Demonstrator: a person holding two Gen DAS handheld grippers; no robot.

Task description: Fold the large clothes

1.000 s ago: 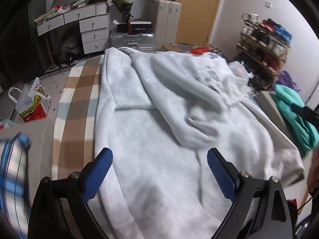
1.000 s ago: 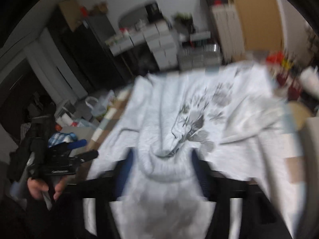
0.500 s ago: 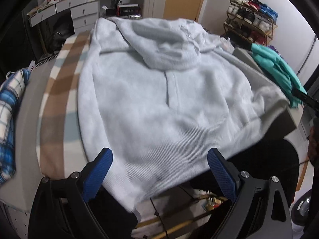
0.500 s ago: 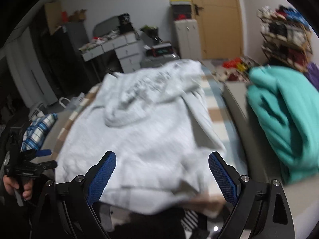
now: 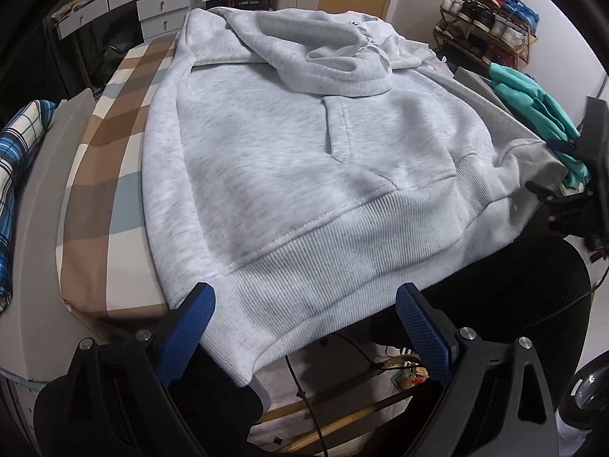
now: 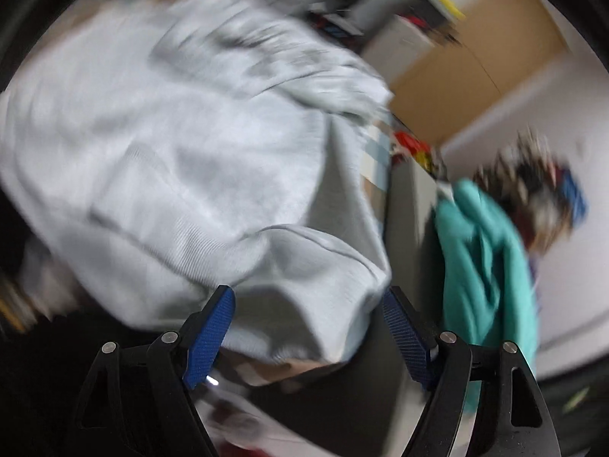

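Left jaws: the left gripper (image 5: 304, 327) holds its blue pads wide apart, clamped on nothing; the ribbed hem of the grey hoodie (image 5: 304, 160) hangs over the bed edge in the gap between them, touching neither pad as far as the left wrist view shows.

Right jaws: the right gripper (image 6: 308, 327) also stands apart, though its jaws have just been closing — a corner of the hoodie (image 6: 182, 144) sits between the pads (image 6: 209, 337) without being pinched. The picture is smeared by motion, so contact cannot be judged finely.

Hoodie: spread flat on the bed, hem toward 6 o'clock in the left wrist view, hood (image 5: 327, 53) bunched at 12 o'clock, front pocket seam running across the middle.

Bed cover: a checked sheet (image 5: 110, 152) in brown, cream and pale blue shows at 9 o'clock of the hoodie, just beside its left edge.

Blue plaid cloth: at the far 9 o'clock rim (image 5: 15, 160), well apart from the hoodie.

Teal garment: at 3 o'clock (image 5: 533, 114) in the left view, beside the hoodie's right edge; in the right view it hangs at 3 o'clock too (image 6: 491, 266).

Other gripper seen: the right tool's black body (image 5: 578, 205) shows at 3 o'clock of the left view — near the hoodie's corner.

Room beyond: white drawers (image 5: 144, 3) at 11 o'clock, a shoe rack (image 5: 491, 19) at 1 o'clock.
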